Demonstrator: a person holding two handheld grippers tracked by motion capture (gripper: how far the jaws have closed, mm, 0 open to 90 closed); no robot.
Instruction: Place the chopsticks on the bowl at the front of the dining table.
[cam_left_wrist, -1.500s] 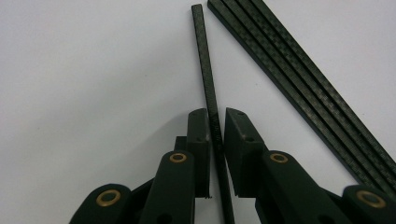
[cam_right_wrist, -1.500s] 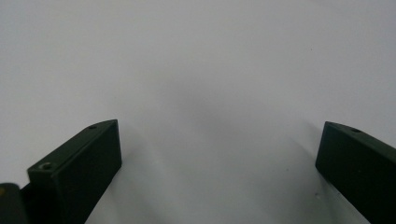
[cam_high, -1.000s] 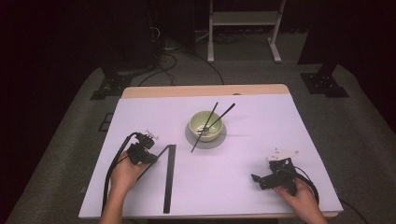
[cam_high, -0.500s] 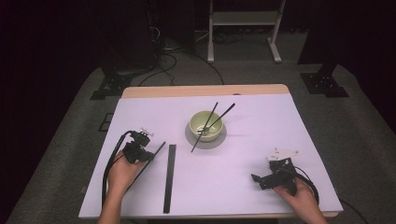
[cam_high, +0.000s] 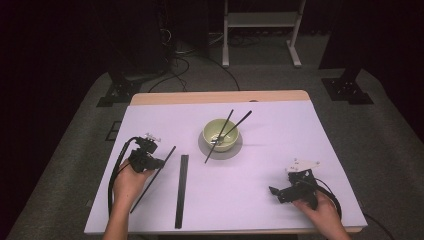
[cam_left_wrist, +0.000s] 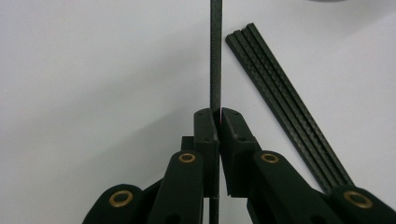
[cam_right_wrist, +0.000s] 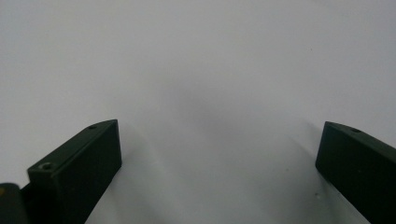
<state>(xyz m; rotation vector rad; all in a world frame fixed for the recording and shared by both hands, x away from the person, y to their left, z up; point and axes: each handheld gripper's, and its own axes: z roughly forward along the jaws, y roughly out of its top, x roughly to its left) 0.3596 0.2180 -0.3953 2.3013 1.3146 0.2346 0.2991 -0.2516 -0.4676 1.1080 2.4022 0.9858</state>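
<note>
My left gripper (cam_high: 154, 162) (cam_left_wrist: 217, 114) is shut on a thin black stick (cam_high: 141, 195) (cam_left_wrist: 215, 56) near the table's left side. The stick slants from upper right to lower left, past the hand. Just to its right a bundle of black sticks (cam_high: 181, 190) (cam_left_wrist: 280, 98) lies flat on the white sheet. A pale green bowl (cam_high: 220, 136) stands at the middle, with two more black sticks (cam_high: 242, 121) leaning in it. At the front right my right gripper (cam_high: 274, 191) (cam_right_wrist: 219, 140) rests open, with bare sheet between its jaws.
The white sheet (cam_high: 280, 130) covers a wooden table whose far edge (cam_high: 220, 96) shows as a bare strip. Dark floor, cables and a white stand's legs (cam_high: 260, 35) lie beyond it. The person's hands come in at the near edge.
The left gripper has drawn a single stick away from the bundle, a little to the left, and the stick now slants. The right gripper has stayed put.
</note>
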